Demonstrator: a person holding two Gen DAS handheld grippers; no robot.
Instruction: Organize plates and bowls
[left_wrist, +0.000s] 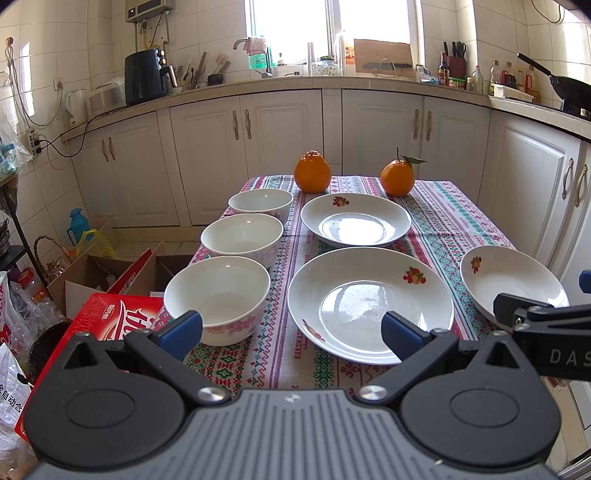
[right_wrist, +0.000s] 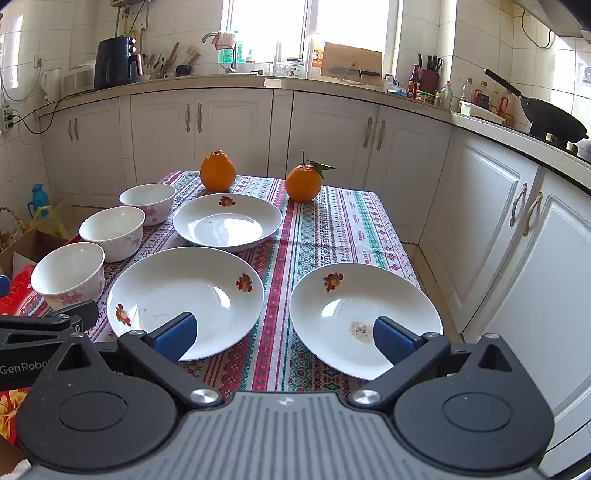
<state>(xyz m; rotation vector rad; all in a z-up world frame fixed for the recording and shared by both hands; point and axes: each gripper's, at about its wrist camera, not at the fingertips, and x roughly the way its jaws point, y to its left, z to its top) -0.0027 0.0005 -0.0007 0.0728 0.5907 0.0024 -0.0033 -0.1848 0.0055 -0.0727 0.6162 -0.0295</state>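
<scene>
We hold both tongs wide and empty above the near edge of the desk (left_wrist: 458, 221): left tongs (left_wrist: 291, 330), right tongs (right_wrist: 284, 334). Three bowls (left_wrist: 242, 234) line its left side (rims apart); three plates (right_wrist: 227, 221) lie separately beside them, two oranges (right_wrist: 303, 182) behind.

You are working in a home kitchen: white cabinets (right_wrist: 229, 122) under a countertop (right_wrist: 332, 86), a sink tap (left_wrist: 242, 42) below the window, an air fryer (left_wrist: 144, 75), knife block (right_wrist: 428, 75), and wok (right_wrist: 550, 116) on the stove.
</scene>
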